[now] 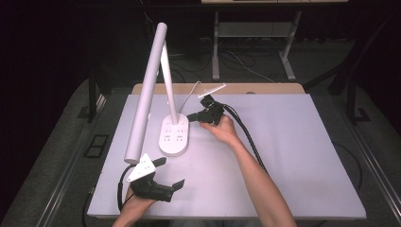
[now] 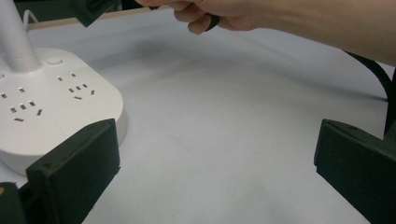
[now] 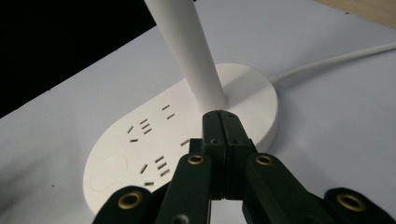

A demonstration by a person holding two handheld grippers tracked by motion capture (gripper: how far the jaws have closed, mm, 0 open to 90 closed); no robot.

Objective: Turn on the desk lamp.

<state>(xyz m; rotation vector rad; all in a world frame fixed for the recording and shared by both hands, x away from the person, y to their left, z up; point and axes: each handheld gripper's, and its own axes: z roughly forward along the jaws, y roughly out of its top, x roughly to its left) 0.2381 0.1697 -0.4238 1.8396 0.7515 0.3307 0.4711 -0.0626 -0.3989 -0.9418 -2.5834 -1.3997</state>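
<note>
Jaws pressed together on nothing, our right gripper (image 3: pixel 223 122) hovers beside the lamp base (image 1: pixel 173 135); our left gripper (image 1: pixel 170 172) gapes near it.

White table mat (image 1: pixel 293 156), wooden tabletop edge (image 1: pixel 265 88), desk legs (image 1: pixel 215 47) behind

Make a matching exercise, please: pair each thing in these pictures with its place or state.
Things:
1. left hand-held gripper
2. right hand-held gripper
3. lamp base
4. white cord

Places or states:
A. jaws pressed together, tips close to the lamp base
B. white oval with socket slots, holding the lamp's post
C. jaws wide apart, nothing between them
D. runs from the base's far end across the table

Pairs: 1-C, 2-A, 3-B, 4-D
</note>
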